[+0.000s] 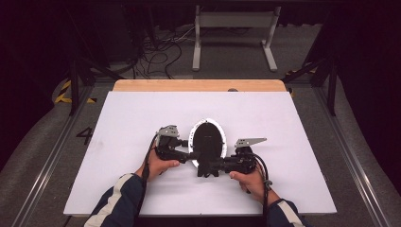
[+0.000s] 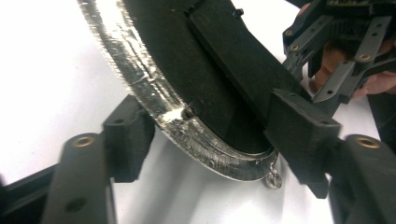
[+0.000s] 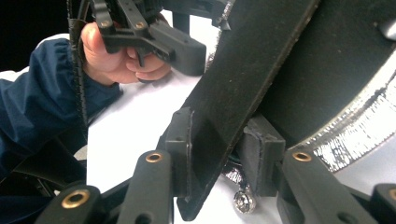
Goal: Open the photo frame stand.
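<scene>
Oval frame (image 1: 206,142) at frame centre. Right gripper (image 3: 219,158) clamps its black strut (image 3: 243,93); left gripper (image 2: 210,140) straddles the silver rim (image 2: 140,70), jaws apart. Next, probably: close left squarely.

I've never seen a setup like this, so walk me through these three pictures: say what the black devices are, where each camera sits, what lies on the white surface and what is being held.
A person sits at a white table holding a hand-operated two-jaw gripper in each hand; there is no robot arm. One picture looks down from above the person's side of the table. The other two come from cameras riding on each gripper, looking along its jaws.

On the table lies an oval black frame with a glittery silver rim and a flat black strap across its back. The right gripper is clamped on that strap. The left gripper straddles the rim's lower curve; one pad looks against the strap, the other stands clear, so it is not gripping yet.
</scene>
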